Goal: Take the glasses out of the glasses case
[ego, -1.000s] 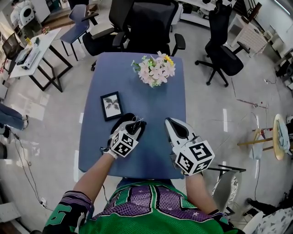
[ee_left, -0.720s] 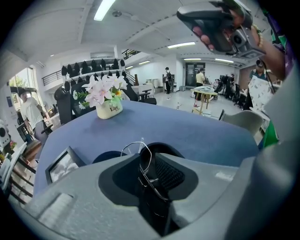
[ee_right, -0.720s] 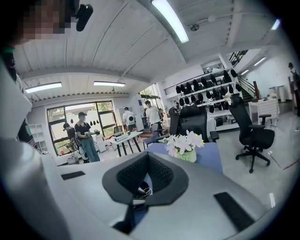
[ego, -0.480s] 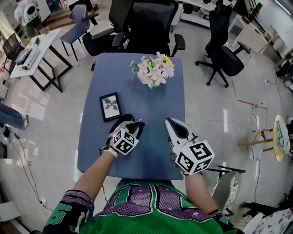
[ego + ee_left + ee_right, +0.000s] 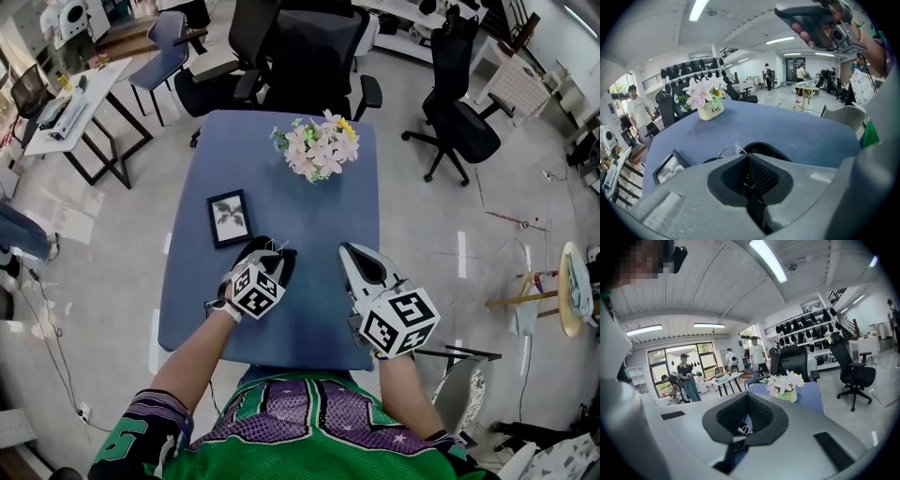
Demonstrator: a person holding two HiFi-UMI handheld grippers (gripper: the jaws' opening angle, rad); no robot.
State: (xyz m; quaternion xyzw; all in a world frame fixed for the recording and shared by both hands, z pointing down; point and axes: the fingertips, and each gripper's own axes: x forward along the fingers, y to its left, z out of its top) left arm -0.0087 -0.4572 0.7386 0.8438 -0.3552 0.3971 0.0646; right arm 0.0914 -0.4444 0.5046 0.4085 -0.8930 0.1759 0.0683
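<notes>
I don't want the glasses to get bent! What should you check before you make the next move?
1. Are the glasses in sight? ok: a thin wire frame shows at the black glasses case.
2. Is the left gripper at the case? ok: its jaws are together right at the case's near edge.
3. Does it hold the glasses? cannot tell.
4. Is the right gripper free? ok: jaws together, nothing between them, apart from the case on its right.
5. Is there room to lift? Probably ok: the flowers stand at the far end of the table, and the picture frame lies left of the case.
</notes>
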